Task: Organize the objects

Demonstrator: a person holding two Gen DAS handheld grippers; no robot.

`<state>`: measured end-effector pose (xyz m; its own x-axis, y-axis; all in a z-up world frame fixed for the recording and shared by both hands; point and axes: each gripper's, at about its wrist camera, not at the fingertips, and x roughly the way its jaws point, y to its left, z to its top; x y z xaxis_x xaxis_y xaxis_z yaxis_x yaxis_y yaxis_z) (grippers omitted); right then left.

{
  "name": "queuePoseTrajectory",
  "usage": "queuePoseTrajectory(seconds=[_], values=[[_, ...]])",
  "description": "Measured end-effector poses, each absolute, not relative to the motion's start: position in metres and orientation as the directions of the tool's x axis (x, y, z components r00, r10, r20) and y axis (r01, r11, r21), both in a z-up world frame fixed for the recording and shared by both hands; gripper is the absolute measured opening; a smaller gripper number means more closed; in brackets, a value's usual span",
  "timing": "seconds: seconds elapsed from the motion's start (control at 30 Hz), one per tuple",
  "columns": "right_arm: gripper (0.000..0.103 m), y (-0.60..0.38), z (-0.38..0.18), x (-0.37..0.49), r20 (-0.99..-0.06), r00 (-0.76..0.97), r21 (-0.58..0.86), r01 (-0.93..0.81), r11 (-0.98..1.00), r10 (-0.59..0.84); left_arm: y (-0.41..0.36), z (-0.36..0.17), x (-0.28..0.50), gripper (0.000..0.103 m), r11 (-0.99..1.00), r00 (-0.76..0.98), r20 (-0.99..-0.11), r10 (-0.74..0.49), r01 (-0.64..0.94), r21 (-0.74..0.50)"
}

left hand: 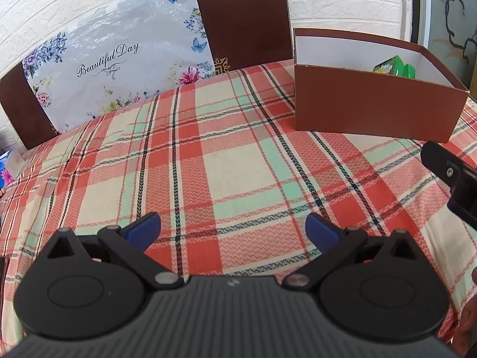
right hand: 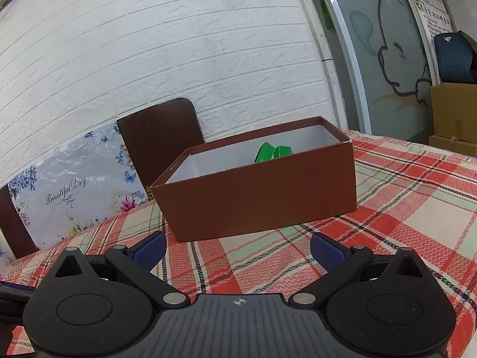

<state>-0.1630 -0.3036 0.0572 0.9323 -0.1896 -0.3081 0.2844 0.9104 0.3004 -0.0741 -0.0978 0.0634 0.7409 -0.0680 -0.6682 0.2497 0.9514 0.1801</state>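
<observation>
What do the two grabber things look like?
Both look alike. The left gripper and right gripper have blue jaws on black arms with silver pins, round black discs on each side, and a grey ribbed body with a small mark.

This looks like a dining corner in a home or small informal room. A table under a red, cream and mint plaid tablecloth point(left hand: 208, 155) stands against a white brick-pattern wall point(right hand: 179, 44), with dark brown chair backs point(left hand: 244, 21) pushed up behind it and a flowered "Beautiful Day" plastic bag point(left hand: 119, 68) leaning there. To the right, a frosted glass door point(right hand: 387, 53) carries a cartoon drawing, with stacked cardboard cartons point(right hand: 453, 113) beside it.
</observation>
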Motion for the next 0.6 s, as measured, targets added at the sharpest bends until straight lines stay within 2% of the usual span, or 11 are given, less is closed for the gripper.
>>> queuePoseTrajectory(seconds=[0.33, 0.6], values=[[0.102, -0.298, 0.063, -0.171, -0.241, 0.941, 0.271, 0.302, 0.914, -0.239, -0.095, 0.061, -0.074, 0.103, 0.952, 0.734, -0.676, -0.068, 0.250, 0.175], [0.102, -0.295, 0.056, -0.166, -0.272, 0.933, 0.248, 0.304, 0.920, -0.235, -0.087, 0.057, -0.073, 0.103, 0.956, 0.723, -0.687, -0.071, 0.246, 0.160]])
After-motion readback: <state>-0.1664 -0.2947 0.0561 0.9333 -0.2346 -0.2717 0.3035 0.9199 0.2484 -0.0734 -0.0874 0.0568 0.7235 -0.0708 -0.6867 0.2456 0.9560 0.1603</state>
